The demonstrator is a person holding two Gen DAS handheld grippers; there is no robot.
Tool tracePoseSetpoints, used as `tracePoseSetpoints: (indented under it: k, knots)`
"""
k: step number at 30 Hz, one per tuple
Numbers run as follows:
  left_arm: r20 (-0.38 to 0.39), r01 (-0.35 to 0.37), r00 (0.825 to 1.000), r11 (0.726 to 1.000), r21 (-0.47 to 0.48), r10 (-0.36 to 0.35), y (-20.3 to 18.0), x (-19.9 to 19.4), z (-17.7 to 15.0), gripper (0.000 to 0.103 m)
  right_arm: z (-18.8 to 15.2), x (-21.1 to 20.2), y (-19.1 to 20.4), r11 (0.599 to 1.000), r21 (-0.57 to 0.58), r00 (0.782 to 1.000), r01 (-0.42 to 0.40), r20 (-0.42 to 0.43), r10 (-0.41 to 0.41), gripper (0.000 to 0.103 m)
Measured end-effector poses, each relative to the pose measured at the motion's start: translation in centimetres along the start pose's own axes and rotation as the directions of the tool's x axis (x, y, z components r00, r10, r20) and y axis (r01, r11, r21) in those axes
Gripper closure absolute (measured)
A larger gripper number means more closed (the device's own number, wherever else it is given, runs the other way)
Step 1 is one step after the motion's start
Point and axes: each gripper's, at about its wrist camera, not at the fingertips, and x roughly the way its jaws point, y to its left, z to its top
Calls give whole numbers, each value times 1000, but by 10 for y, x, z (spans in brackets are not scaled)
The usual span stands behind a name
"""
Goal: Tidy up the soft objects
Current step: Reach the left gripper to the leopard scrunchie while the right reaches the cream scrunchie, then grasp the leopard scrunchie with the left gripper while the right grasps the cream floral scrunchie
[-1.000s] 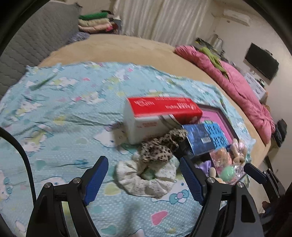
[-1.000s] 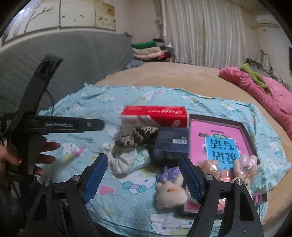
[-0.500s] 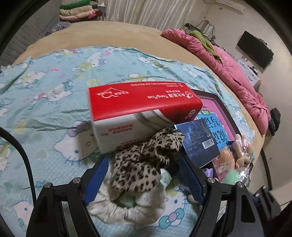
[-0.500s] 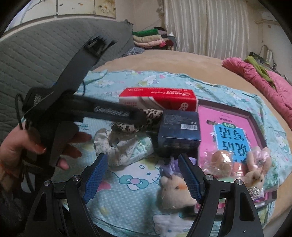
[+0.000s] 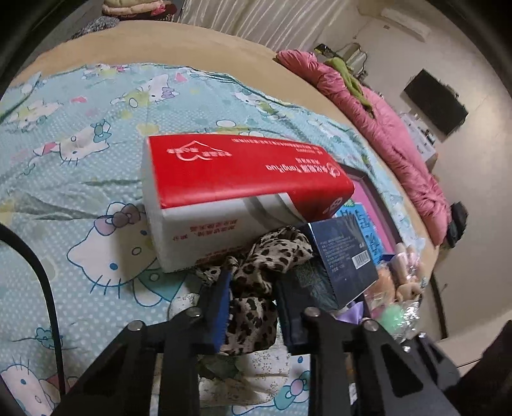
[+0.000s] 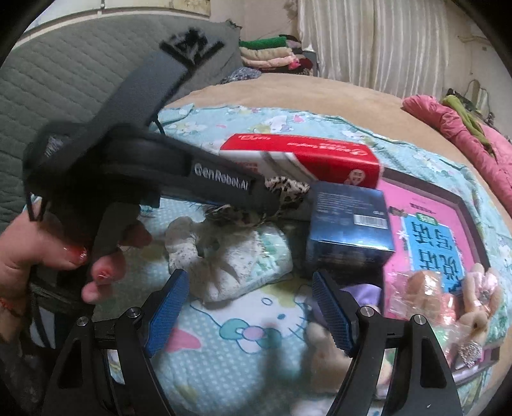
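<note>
You are working in a home bedroom. A large bed (image 5: pixel 224 41) with a tan cover fills most of both views, and a light blue cartoon-cat sheet (image 5: pixel 80 144) is spread over it. A grey quilted headboard (image 6: pixel 64 80) stands behind the bed. A rumpled pink comforter (image 5: pixel 384 128) lies along the far edge. Folded clothes (image 6: pixel 268 54) are stacked near the pale pleated curtains (image 6: pixel 368 41). On the wall you can see a dark flat screen (image 5: pixel 435 105) and, higher up, an air-conditioning unit (image 5: pixel 403 22). Household items, including a red tissue pack (image 5: pixel 243 172), lie on the sheet.
</note>
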Motion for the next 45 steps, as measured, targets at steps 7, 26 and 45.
tracePoseSetpoints:
  k: [7, 26, 45]
  knots:
    - [21, 13, 1000, 999, -37, -12, 20, -14, 0, 82, 12, 31, 15, 999, -26, 999, 33, -22, -33, 23]
    - [61, -10, 998, 998, -57, 14, 29, -42, -11, 82, 16, 62, 30, 994, -105, 998, -40, -53, 34, 88]
    - [176, -41, 983, 999, -18, 43, -24, -108, -21, 82, 33, -43, -11, 998, -62, 980, -8, 196, 20, 95]
